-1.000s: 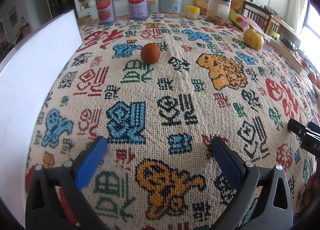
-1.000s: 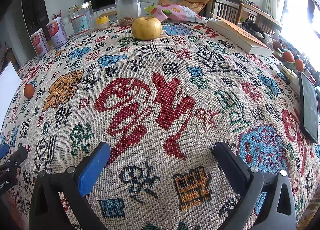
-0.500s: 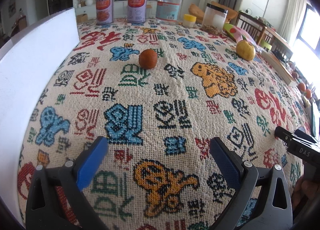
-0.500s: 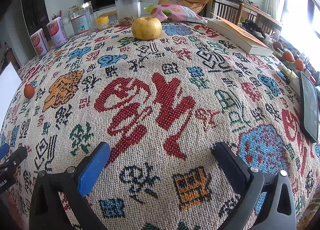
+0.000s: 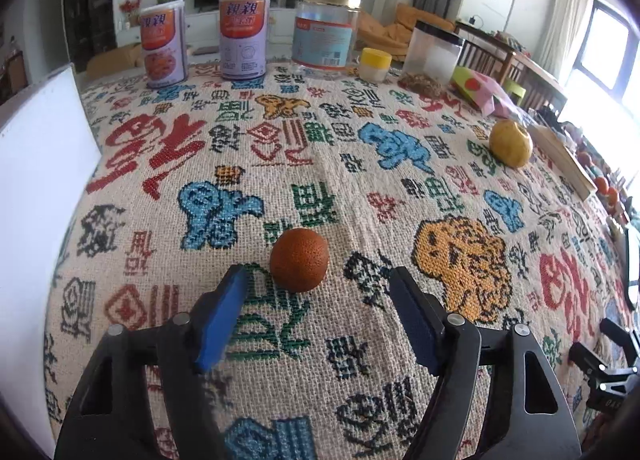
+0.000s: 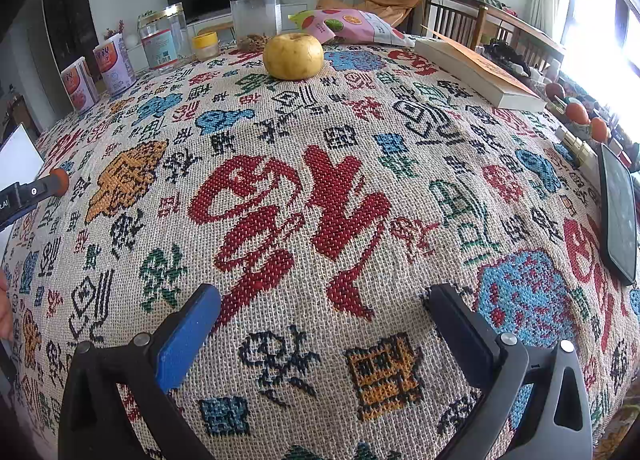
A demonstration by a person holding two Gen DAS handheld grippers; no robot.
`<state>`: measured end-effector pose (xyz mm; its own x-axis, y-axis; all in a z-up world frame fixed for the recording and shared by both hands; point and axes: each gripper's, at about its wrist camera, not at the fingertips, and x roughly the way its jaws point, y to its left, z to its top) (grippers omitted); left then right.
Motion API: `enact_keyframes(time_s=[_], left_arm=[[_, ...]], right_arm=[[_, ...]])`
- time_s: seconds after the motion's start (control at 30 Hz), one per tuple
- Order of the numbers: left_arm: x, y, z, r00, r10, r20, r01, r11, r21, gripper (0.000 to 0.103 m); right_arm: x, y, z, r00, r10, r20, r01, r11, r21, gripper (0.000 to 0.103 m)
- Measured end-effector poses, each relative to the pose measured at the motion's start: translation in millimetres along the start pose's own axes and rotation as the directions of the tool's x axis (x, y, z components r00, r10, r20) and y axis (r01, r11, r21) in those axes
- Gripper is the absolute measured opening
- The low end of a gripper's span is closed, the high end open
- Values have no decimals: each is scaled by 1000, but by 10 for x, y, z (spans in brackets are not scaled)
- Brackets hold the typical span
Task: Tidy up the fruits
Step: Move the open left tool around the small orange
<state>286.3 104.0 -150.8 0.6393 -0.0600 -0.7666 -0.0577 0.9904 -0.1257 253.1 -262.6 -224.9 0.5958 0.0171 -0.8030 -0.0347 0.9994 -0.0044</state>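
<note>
A small orange-brown fruit (image 5: 299, 260) lies on the patterned tablecloth (image 5: 360, 164), just beyond my open left gripper (image 5: 318, 286); its blue pads stand either side of the fruit, apart from it. A yellow pear-like fruit (image 5: 511, 143) sits far right; in the right wrist view it (image 6: 293, 56) is far ahead. My right gripper (image 6: 320, 308) is open and empty over the cloth. The left gripper (image 6: 24, 196) shows at that view's left edge, in front of the small fruit (image 6: 61, 180).
A white board (image 5: 36, 188) stands along the left. Two cans (image 5: 200, 44), a glass jar (image 5: 325, 34), a yellow-lidded tub (image 5: 375, 65) and a clear box (image 5: 434, 56) line the far edge. A snack bag (image 6: 348, 26), a book (image 6: 480, 72) and a phone (image 6: 620, 216) lie right.
My left gripper has moved forward to the small orange-brown fruit and narrowed a little around it. The right gripper has stayed put.
</note>
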Motion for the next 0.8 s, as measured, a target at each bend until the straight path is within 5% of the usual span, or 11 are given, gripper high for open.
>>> enact_keyframes(time_s=[0.07,0.13,0.3,0.57,0.7,0.8], left_arm=[[21,-14,38,1000,6,14,-6,1000,9,62],[8,11,57,999,-12,33,12,1000,-3,28],[-153,-11,-72,1000,-2,31,2,1000,6,28],[-801,-353,-691,994,-109,-15,109,994,9,29],[-693,-470,-917,998,-52,-25,53,997,49,38],[-672,-534,-927,1000,-18,-13,19,996,87,73]], right_arm=[[1,-7,1,1000,0,0,0,1000,0,103],[0,2,0,1000,0,0,0,1000,0,103],[0,-3,0,1000,0,0,0,1000,0,103],[0,2,-2,1000,0,0,0,1000,0,103],[1,-2,-2,1000,0,0,0,1000,0,103],[0,1,-4,1000,0,0,0,1000,0,103]])
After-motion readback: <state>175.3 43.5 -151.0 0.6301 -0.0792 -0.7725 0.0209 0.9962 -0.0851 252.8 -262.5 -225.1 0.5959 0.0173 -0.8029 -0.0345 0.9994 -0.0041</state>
